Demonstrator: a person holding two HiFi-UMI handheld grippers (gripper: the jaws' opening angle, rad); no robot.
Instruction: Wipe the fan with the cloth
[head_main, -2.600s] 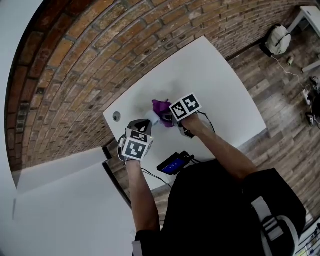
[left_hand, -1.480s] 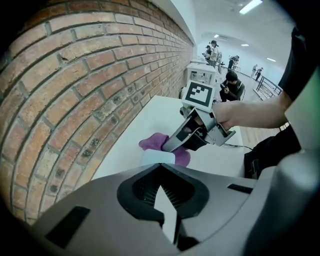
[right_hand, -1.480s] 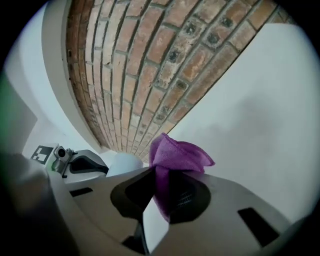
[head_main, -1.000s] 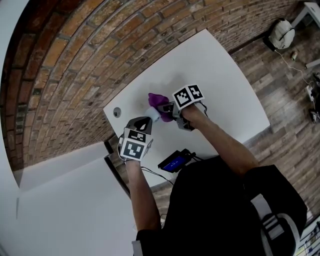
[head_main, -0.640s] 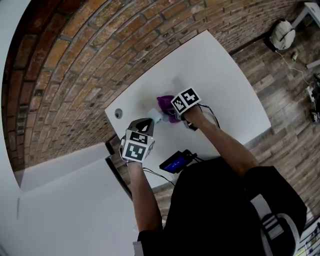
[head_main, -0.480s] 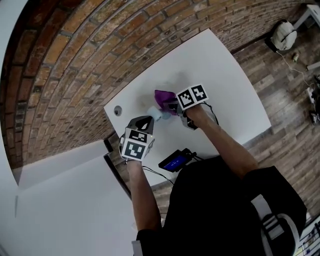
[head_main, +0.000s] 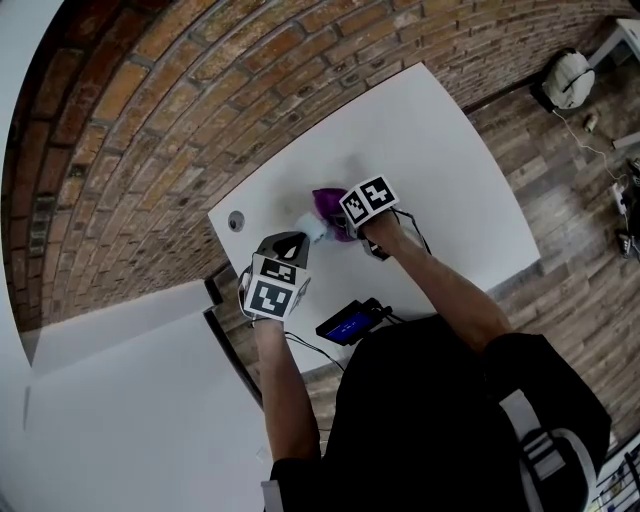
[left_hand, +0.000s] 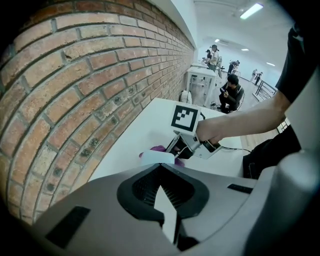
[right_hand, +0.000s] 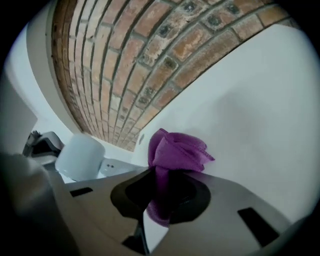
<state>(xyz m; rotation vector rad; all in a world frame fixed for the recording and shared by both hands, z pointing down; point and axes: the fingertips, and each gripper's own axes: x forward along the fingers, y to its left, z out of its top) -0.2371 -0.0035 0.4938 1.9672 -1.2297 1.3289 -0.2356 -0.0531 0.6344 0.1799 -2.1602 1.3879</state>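
Observation:
A small white fan (head_main: 311, 231) is held up over the white table (head_main: 420, 150), and my left gripper (head_main: 290, 240) is shut on its thin lower part. In the left gripper view a white strip sits between the jaws (left_hand: 167, 200), with the fan's head (left_hand: 157, 158) just beyond. My right gripper (head_main: 343, 228) is shut on a bunched purple cloth (head_main: 328, 203), which lies against the far right side of the fan's head. The right gripper view shows the cloth (right_hand: 175, 150) sticking out of the jaws (right_hand: 160, 200), with the fan (right_hand: 80, 156) to its left.
A brick wall (head_main: 200, 100) runs along the table's far edge. A round cable hole (head_main: 236, 221) is near the table's left corner. A black device with a blue screen (head_main: 350, 325) and its cable lie at the near edge. Another white table (head_main: 120, 400) stands at lower left.
The right gripper and the purple cloth have shifted back and forth beside the fan's head, sunk a little and rolled. The left gripper and the fan have stayed in place.

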